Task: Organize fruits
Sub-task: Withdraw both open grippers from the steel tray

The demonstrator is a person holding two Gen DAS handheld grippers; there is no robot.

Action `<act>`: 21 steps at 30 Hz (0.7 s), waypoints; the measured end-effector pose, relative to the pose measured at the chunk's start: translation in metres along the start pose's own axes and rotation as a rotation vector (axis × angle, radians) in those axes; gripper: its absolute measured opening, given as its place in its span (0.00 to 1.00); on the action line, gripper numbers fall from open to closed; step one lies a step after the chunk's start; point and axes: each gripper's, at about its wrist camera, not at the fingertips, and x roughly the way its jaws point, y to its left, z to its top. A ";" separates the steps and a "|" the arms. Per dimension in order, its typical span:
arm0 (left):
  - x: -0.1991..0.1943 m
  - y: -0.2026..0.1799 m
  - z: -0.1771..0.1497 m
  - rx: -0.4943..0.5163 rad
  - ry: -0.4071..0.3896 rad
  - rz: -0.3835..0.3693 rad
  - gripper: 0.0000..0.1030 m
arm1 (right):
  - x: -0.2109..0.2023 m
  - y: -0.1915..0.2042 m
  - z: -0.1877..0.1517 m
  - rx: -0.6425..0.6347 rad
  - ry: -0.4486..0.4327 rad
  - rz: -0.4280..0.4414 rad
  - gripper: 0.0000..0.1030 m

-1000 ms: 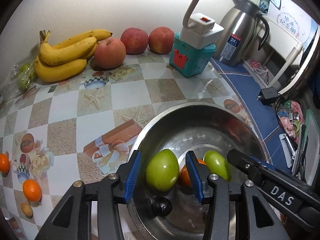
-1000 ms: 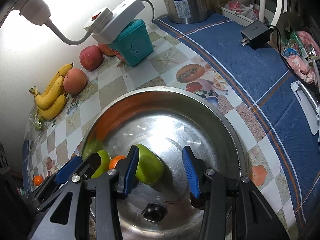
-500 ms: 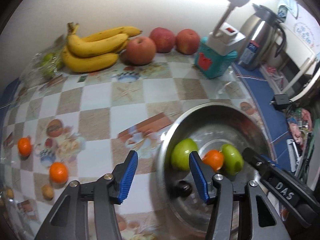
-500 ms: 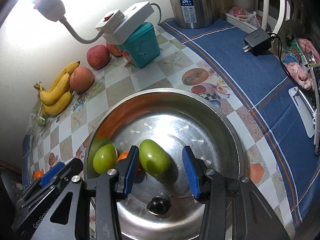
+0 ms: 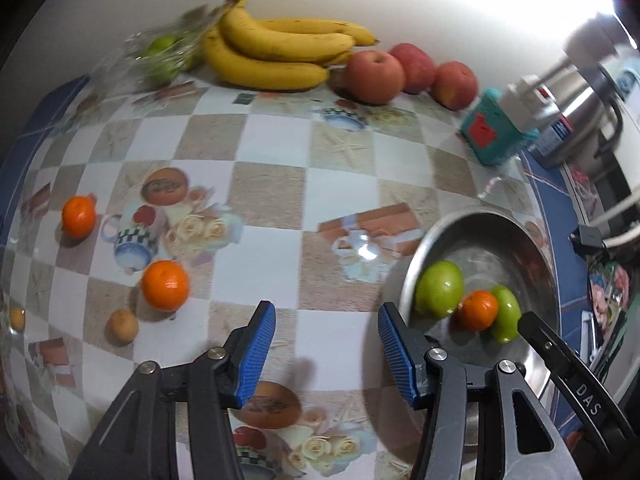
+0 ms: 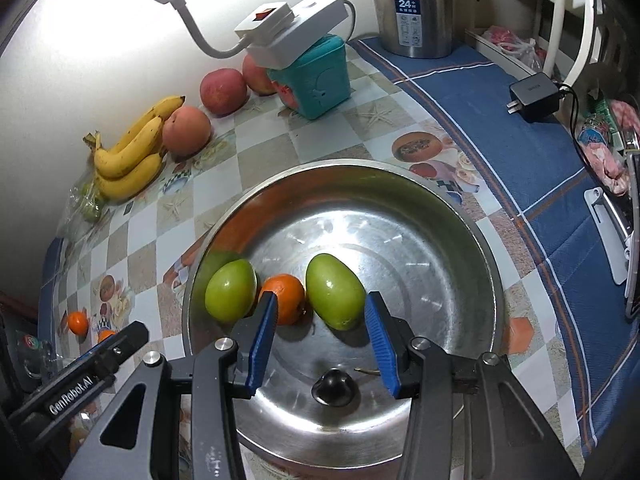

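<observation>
A steel bowl (image 6: 476,236) holds two green fruits (image 6: 231,295) (image 6: 334,296) with a tangerine (image 6: 285,298) between them. My right gripper (image 6: 320,302) hangs open over the bowl, and the right-hand green fruit lies just beyond its fingertips, apart from the pads. In the left wrist view my left gripper (image 5: 326,312) stands open over the checked tablecloth, left of the bowl (image 5: 472,216), with nothing between its fingers. Two tangerines (image 5: 165,285) (image 5: 79,216) and a small brown fruit (image 5: 122,325) lie on the cloth to its left.
Bananas (image 5: 276,52), three red apples (image 5: 374,76) and a bag of green fruit (image 5: 160,56) line the back wall. A teal box (image 6: 316,80) carries a white power strip with a lamp, and a steel kettle (image 6: 416,8) stands behind. A charger (image 6: 534,96) lies on the blue cloth.
My left gripper has swung left out of the bowl to above the tablecloth, leaving the green fruit behind. The right gripper has drawn back slightly from the other green fruit.
</observation>
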 end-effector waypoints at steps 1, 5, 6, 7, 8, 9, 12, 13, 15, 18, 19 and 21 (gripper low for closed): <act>0.000 0.002 0.000 -0.009 0.000 0.002 0.59 | 0.000 0.001 0.000 -0.001 0.000 0.001 0.45; 0.002 0.011 0.002 -0.042 -0.002 0.021 0.84 | 0.002 0.002 0.000 0.000 0.008 0.008 0.53; 0.003 0.012 0.002 -0.045 -0.001 0.023 0.88 | 0.003 0.002 0.000 -0.001 0.008 0.005 0.63; 0.004 0.012 0.002 -0.050 0.001 0.027 0.91 | 0.004 0.002 0.000 -0.004 0.009 -0.001 0.68; 0.004 0.013 0.002 -0.051 0.001 0.029 0.92 | 0.005 0.003 -0.001 -0.007 0.011 -0.007 0.74; 0.005 0.013 0.003 -0.054 0.002 0.033 0.95 | 0.006 0.003 -0.001 -0.011 0.013 -0.007 0.74; 0.008 0.014 0.002 -0.055 0.010 0.066 0.98 | 0.009 0.005 -0.002 -0.023 0.018 -0.008 0.79; 0.009 0.015 0.002 -0.055 0.013 0.075 0.98 | 0.010 0.006 -0.003 -0.028 0.019 -0.009 0.79; 0.012 0.017 0.001 -0.059 0.020 0.090 0.99 | 0.013 0.007 -0.004 -0.035 0.024 -0.014 0.79; 0.012 0.019 0.001 -0.060 0.019 0.105 1.00 | 0.015 0.009 -0.005 -0.047 0.022 -0.025 0.88; 0.012 0.019 0.001 -0.060 0.019 0.105 1.00 | 0.015 0.010 -0.006 -0.051 0.019 -0.029 0.88; 0.012 0.020 0.001 -0.062 0.018 0.108 1.00 | 0.015 0.011 -0.006 -0.057 0.017 -0.030 0.88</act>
